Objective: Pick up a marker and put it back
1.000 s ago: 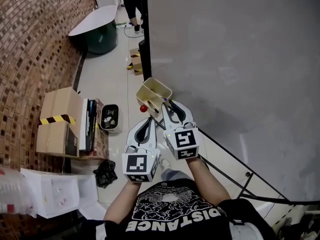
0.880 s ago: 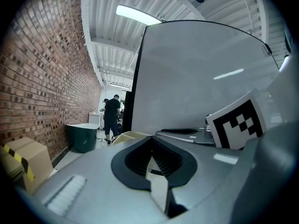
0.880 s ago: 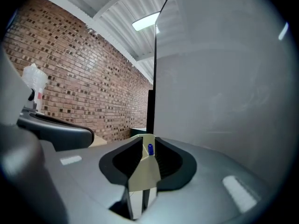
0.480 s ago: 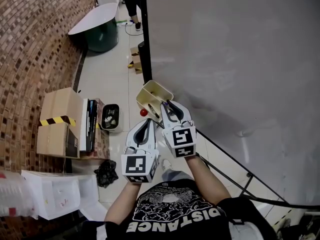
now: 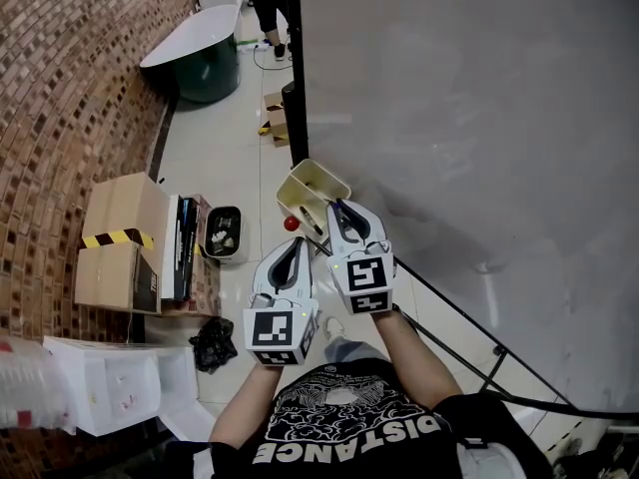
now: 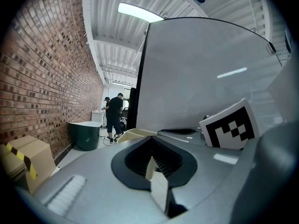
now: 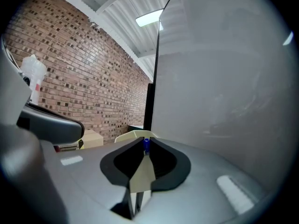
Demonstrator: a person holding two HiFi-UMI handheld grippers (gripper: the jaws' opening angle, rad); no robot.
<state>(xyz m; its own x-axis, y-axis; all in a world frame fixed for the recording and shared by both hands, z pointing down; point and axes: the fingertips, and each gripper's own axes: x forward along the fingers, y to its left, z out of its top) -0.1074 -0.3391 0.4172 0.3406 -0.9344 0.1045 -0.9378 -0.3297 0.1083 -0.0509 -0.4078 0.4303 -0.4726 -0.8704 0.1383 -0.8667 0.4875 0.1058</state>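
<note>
A large whiteboard (image 5: pixel 469 118) fills the right of the head view, with a cream tray (image 5: pixel 312 186) fixed at its lower edge. My right gripper (image 5: pixel 334 208) points at that tray, shut on a marker with a blue cap (image 7: pixel 146 145) that stands between the jaw tips. In the right gripper view the cream tray (image 7: pixel 133 135) lies just beyond the marker. My left gripper (image 5: pixel 296 247) hangs a little lower and to the left, shut with nothing in it. A small red object (image 5: pixel 291 224) sits beside the tray.
Cardboard boxes (image 5: pixel 120 242) and a small bin (image 5: pixel 222 236) stand along the brick wall (image 5: pixel 70 88) on the left. Near my feet lies a black bag (image 5: pixel 210 345). A green tub (image 5: pixel 200 63) and a standing person (image 6: pixel 113 115) are farther off. The board's black frame (image 5: pixel 469 312) runs low on the right.
Hardly anything: both grippers stay by the tray, and the right one still holds the marker. The head view has shifted slightly.
</note>
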